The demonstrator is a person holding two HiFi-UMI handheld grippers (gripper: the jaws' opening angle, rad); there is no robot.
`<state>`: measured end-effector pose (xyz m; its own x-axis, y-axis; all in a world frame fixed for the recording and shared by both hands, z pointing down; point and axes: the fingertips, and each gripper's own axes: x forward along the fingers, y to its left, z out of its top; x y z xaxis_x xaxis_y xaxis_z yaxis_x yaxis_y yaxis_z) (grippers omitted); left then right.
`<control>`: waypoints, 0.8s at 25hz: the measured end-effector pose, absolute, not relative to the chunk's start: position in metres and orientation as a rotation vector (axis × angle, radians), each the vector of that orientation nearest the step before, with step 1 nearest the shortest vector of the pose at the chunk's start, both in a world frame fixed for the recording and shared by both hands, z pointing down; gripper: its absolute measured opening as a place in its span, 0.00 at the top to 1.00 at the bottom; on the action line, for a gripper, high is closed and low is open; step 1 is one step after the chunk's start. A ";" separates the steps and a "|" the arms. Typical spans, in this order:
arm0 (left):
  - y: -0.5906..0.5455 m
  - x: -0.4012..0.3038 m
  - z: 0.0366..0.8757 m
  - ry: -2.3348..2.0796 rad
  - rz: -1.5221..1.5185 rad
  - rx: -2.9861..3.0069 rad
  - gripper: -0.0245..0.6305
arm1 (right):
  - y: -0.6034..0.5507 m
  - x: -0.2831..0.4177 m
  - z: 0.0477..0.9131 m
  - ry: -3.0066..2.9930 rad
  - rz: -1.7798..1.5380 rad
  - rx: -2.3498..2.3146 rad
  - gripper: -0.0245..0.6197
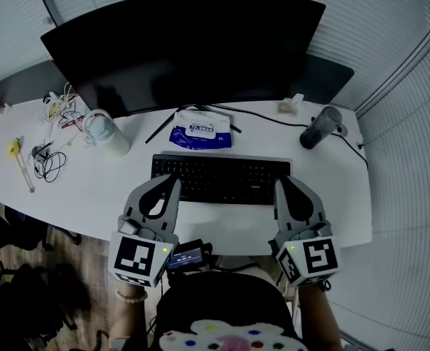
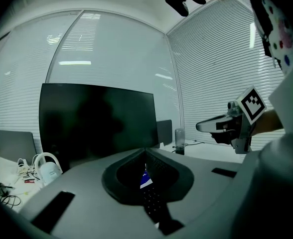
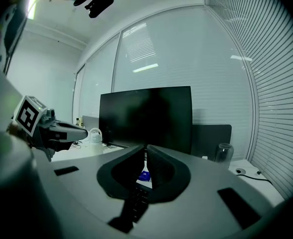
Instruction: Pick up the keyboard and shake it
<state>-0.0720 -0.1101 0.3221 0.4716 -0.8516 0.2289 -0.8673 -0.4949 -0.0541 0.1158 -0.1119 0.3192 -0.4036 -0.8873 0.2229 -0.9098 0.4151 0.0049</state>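
Note:
The black keyboard (image 1: pixel 219 178) lies flat on the white desk (image 1: pixel 91 192), in front of the monitor. My left gripper (image 1: pixel 173 182) is shut with nothing in it, its tips over the keyboard's left front part. My right gripper (image 1: pixel 280 185) is also shut and holds nothing, its tips over the keyboard's right end. In the left gripper view the jaws (image 2: pixel 145 153) meet, and a strip of keys (image 2: pixel 154 203) shows below them. In the right gripper view the gripper (image 3: pixel 146 147) has its tips together above the keys (image 3: pixel 134 203). Whether either gripper touches the keyboard I cannot tell.
A wide dark monitor (image 1: pixel 186 46) stands behind the keyboard. A blue wipes packet (image 1: pixel 200 131) lies between them. A white bottle (image 1: pixel 107 131) and tangled cables (image 1: pixel 47 159) sit to the left, a dark tumbler (image 1: pixel 319 126) to the right. The desk's front edge runs just under my grippers.

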 end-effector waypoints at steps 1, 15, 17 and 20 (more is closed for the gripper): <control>-0.110 -0.071 0.322 -1.537 0.339 2.626 0.93 | -0.113 0.116 0.318 -2.479 0.182 1.598 0.90; -0.111 -0.063 0.328 -1.501 0.363 2.642 0.93 | -0.110 0.116 0.325 -2.444 0.187 1.581 0.90; -0.111 -0.062 0.329 -1.499 0.372 2.650 0.93 | -0.111 0.117 0.325 -2.454 0.201 1.591 0.90; -0.111 -0.062 0.331 -1.496 0.389 2.666 0.93 | -0.110 0.119 0.327 -2.454 0.222 1.599 0.90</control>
